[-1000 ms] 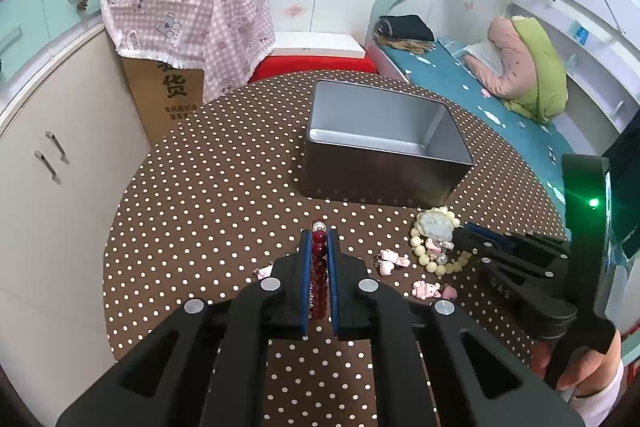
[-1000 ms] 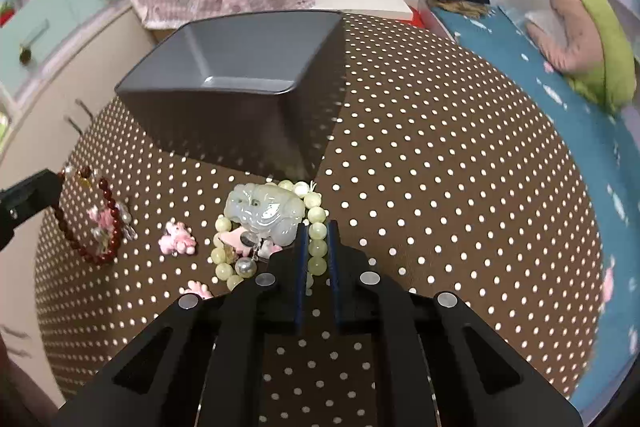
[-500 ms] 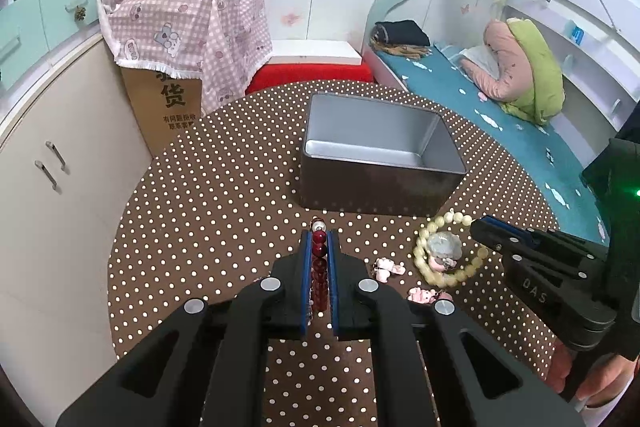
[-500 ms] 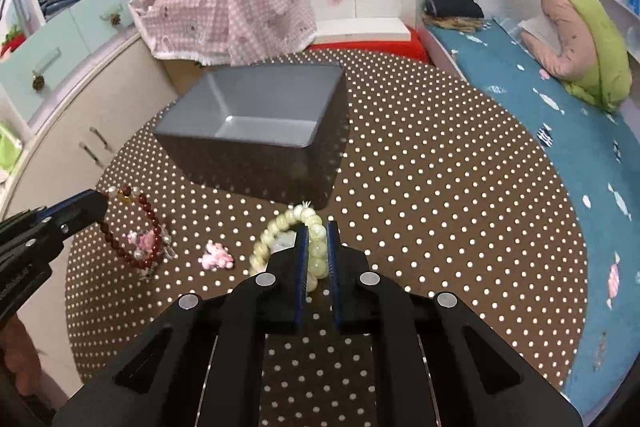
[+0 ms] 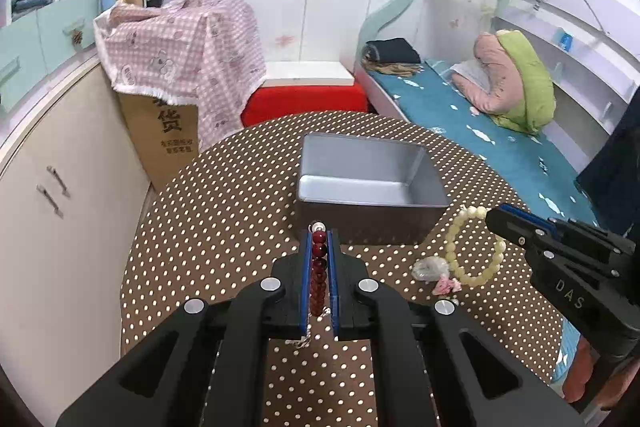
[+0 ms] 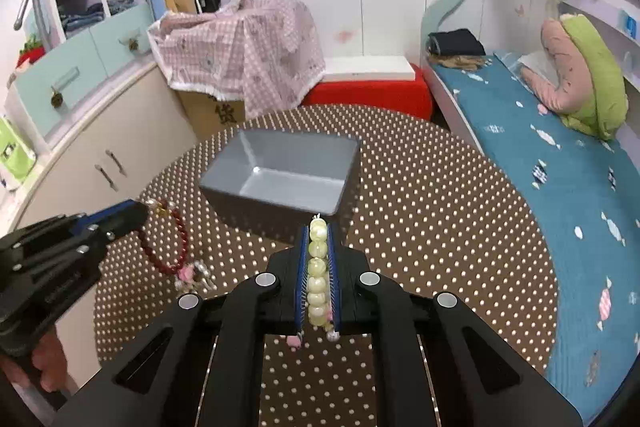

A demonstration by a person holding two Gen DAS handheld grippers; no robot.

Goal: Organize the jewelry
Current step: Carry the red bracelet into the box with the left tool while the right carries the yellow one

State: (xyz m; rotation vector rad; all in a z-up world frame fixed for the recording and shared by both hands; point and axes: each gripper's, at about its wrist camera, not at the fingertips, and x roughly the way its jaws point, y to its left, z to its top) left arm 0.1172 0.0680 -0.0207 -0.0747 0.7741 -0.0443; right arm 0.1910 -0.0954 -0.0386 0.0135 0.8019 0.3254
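Note:
My left gripper [image 5: 319, 239] is shut on a dark red bead bracelet [image 5: 318, 273] and holds it in the air above the table; the bracelet hangs from it in the right wrist view [image 6: 170, 247] with a pink charm below. My right gripper [image 6: 318, 233] is shut on a pale green bead bracelet [image 6: 317, 275], also lifted; in the left wrist view it hangs as a loop [image 5: 474, 247] with a jade charm. An empty grey box [image 5: 370, 183] stands on the table beyond both grippers, also seen in the right wrist view [image 6: 280, 175].
The round table has a brown polka-dot cloth [image 6: 440, 227]. A cabinet [image 5: 60, 207] stands to the left, a covered cardboard box [image 5: 172, 67] and a red stool [image 5: 304, 99] behind, and a bed [image 6: 560, 167] to the right.
Both grippers have risen from the table, lifting the red and the pale green bracelets clear of the cloth. The box looks smaller and farther below.

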